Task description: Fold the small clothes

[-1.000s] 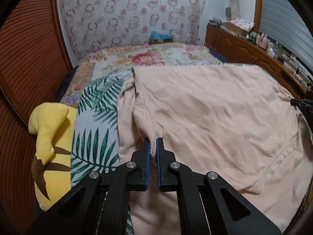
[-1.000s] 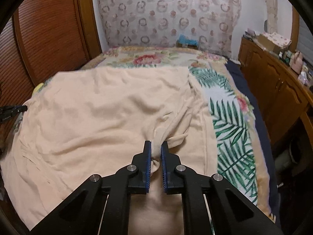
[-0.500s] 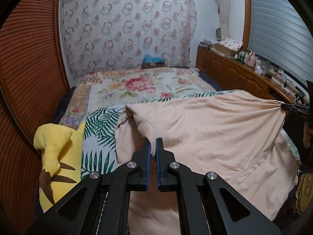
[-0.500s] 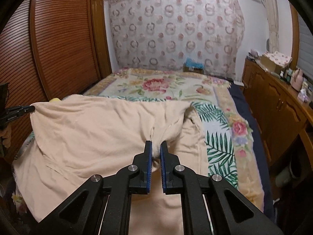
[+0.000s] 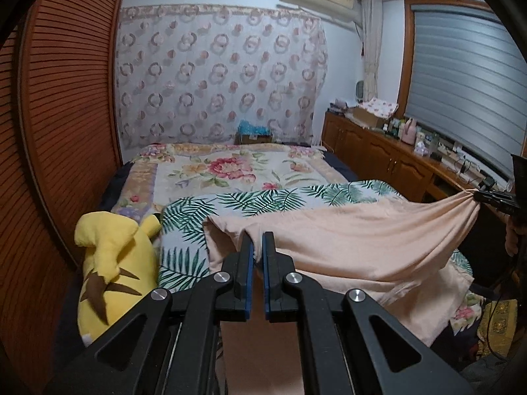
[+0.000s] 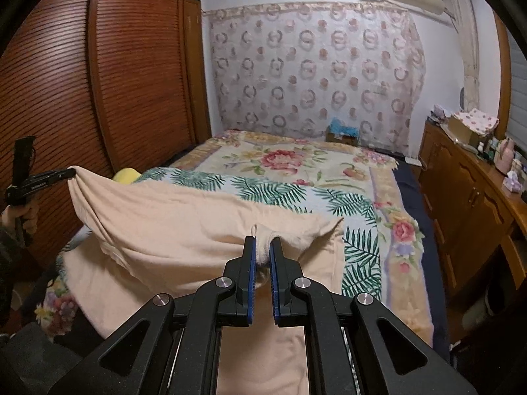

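Peach garment [image 5: 355,240] raised higher off bed [image 5: 230,171], both grippers' fingers [image 5: 246,256] [image 6: 250,256] clenched on it

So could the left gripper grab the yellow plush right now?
Probably not: the left gripper is shut on the peach garment. The plush lies unobstructed just to its left on the bed.

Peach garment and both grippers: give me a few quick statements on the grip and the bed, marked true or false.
1. The left gripper is shut on the peach garment. True.
2. The right gripper is open and holds nothing. False: it pinches a bunch of the garment.
3. The garment lies flat on the bed. False: its held edge is lifted between the grippers.
4. A yellow plush toy lies beside the garment. True.
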Available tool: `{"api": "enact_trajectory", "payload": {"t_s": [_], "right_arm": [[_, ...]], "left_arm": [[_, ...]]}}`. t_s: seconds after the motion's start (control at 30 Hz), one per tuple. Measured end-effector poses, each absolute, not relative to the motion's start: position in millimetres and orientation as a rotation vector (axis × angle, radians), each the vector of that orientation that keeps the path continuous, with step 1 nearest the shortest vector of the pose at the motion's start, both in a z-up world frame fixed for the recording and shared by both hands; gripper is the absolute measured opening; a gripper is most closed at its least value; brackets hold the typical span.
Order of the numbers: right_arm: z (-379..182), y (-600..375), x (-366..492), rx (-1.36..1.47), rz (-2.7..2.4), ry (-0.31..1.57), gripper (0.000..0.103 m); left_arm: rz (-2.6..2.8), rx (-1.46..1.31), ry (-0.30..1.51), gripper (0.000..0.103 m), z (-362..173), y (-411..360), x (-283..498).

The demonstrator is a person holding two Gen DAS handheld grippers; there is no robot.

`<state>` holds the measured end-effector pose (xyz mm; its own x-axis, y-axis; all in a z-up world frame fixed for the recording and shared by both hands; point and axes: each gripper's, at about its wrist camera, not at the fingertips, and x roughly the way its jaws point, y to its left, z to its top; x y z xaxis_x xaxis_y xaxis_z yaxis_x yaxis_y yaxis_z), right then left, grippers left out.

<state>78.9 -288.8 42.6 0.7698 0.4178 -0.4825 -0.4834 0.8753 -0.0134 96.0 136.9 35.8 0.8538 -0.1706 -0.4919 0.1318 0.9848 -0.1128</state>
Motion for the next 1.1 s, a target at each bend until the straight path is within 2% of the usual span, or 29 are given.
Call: {"api": "enact_trajectory", "payload": {"t_s": [0.17,0.4,0.43,0.5,0.53,0.6,0.63,0.67,0.73,0.8,0.87,0.93,1.1], "right_arm": [[33.0,-300.8,61.8,-0.136,0.501,0.5,0.007],[-58.0,-301.3,94.5,-0.163,0.423,0.713,0.008],[-66.6,-299.9,100.3,-0.171,0.407,0.73,0.009],[-77.1,-297.6,110.5,-0.184,0.371,0.745,0.023],[-79.6,-296.7,113.8,-0.187,0.362,0.744,0.024],[-82.0,-295.5,122.8,-0.179,0.359,0.738,0.028],[-81.2,-293.9,126.0,-0.175,0.355,0.731,0.031],[-80.5,-293.3,129.2,-0.162,0.354,0.717,0.038],[-78.9,-294.6,124.1,-0.127,0.382,0.695,0.045],[-79.5,-289.4,122.3,-0.098,0.416,0.682,0.046],[-84.8,-281.1,124.0,-0.099,0.449,0.68,0.046],[-90.8,-269.4,123.3,-0.117,0.476,0.678,0.046],[-108.7,-245.2,123.0,-0.141,0.559,0.694,0.046]], "left_arm": [[-0.109,-0.019,0.575,0.005,19.2,139.8,77.7],[-0.09,-0.032,0.772,0.006,-65.0,136.6,85.2],[-0.088,-0.035,0.781,0.006,-69.0,135.7,84.2],[-0.074,-0.037,0.786,0.006,-75.0,137.3,80.1],[-0.073,-0.036,0.785,0.008,-76.8,137.7,78.5],[-0.07,-0.031,0.779,0.023,-76.7,136.9,75.9],[-0.066,-0.029,0.775,0.034,-76.5,136.8,75.0],[-0.064,-0.03,0.771,0.044,-76.2,137.1,74.3],[-0.063,-0.038,0.77,0.048,-76.1,138.2,72.5],[-0.061,-0.049,0.773,0.058,-77.7,137.4,71.3],[-0.079,-0.065,0.774,0.073,-82.4,136.2,70.1],[-0.101,-0.077,0.787,0.078,-88.9,131.5,69.9],[-0.095,-0.062,0.821,0.079,-102.2,120.3,70.9]]}}
